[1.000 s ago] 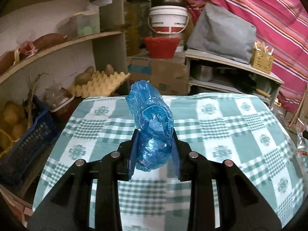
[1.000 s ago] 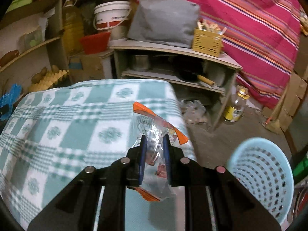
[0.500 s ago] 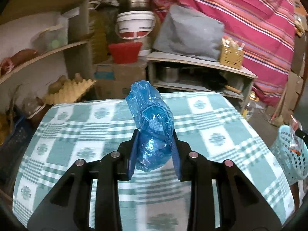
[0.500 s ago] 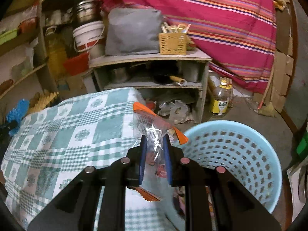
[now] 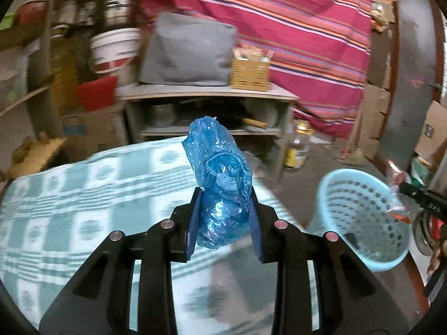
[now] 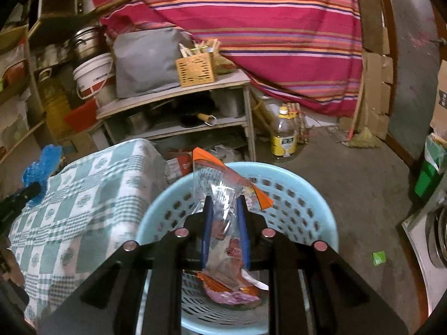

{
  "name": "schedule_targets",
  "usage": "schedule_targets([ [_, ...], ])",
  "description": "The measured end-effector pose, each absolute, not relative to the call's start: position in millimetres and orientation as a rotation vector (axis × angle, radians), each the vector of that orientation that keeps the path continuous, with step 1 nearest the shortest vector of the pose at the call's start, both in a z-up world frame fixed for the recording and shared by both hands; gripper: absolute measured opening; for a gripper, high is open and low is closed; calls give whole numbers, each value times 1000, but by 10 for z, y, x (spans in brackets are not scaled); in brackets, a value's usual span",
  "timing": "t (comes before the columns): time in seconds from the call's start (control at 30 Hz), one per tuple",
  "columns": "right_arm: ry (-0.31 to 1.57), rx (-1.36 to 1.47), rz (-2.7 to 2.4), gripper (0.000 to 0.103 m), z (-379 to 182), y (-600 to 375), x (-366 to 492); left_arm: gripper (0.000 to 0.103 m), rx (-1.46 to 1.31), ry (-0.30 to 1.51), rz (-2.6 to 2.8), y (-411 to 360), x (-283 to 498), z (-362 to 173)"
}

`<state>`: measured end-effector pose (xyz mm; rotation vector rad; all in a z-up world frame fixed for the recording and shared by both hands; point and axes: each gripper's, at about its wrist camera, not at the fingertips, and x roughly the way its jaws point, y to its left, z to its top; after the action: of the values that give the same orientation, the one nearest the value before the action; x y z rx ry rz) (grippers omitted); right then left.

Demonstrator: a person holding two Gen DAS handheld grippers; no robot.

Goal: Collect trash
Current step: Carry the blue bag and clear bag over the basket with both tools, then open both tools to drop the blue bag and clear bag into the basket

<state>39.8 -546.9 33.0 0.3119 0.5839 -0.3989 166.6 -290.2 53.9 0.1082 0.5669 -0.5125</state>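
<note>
My left gripper is shut on a crumpled blue plastic bag and holds it above the right end of the green checked table. My right gripper is shut on a clear wrapper with orange edges and holds it over the mouth of the light blue perforated basket. The basket also shows in the left wrist view, on the floor right of the table, with the right gripper at its far rim. A pink and orange wrapper lies in the basket's bottom.
A wooden shelf unit with a grey cushion and wicker box stands behind the table. A yellow-labelled bottle is on the floor. A striped red cloth hangs behind. A green scrap lies right of the basket.
Both grippers have swung right with their loads. The right gripper has moved from the table's edge to above the basket. The basket has come further into the left wrist view.
</note>
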Motion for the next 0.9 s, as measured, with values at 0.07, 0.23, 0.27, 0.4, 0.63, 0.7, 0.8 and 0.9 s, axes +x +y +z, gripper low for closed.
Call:
schedule_targets([
  [0.07, 588, 310, -412, 18, 310, -5517, 379, 30, 115, 571, -560, -3154, 1599, 500],
  [0.23, 609, 274, -443, 18, 265, -5637, 328, 32, 155, 586, -653, -3763, 1432, 348],
  [0.27, 614, 268, -451, 18, 250, -5678, 307, 32, 163, 592, -669, -3867, 1407, 317],
  [0.4, 617, 296, -473, 18, 216, -5815, 200, 32, 198, 600, -724, -4243, 1317, 216],
  [0.63, 613, 329, -481, 18, 174, -5950, 124, 57, 239, 618, -739, -4539, 1208, 27],
  [0.7, 612, 330, -480, 18, 170, -5952, 122, 64, 234, 614, -743, -4542, 1199, 40],
  [0.8, 617, 327, -475, 18, 168, -5935, 147, 76, 228, 586, -713, -4485, 1182, 107],
  [0.9, 625, 313, -468, 18, 161, -5886, 199, 82, 211, 567, -678, -4339, 1217, 188],
])
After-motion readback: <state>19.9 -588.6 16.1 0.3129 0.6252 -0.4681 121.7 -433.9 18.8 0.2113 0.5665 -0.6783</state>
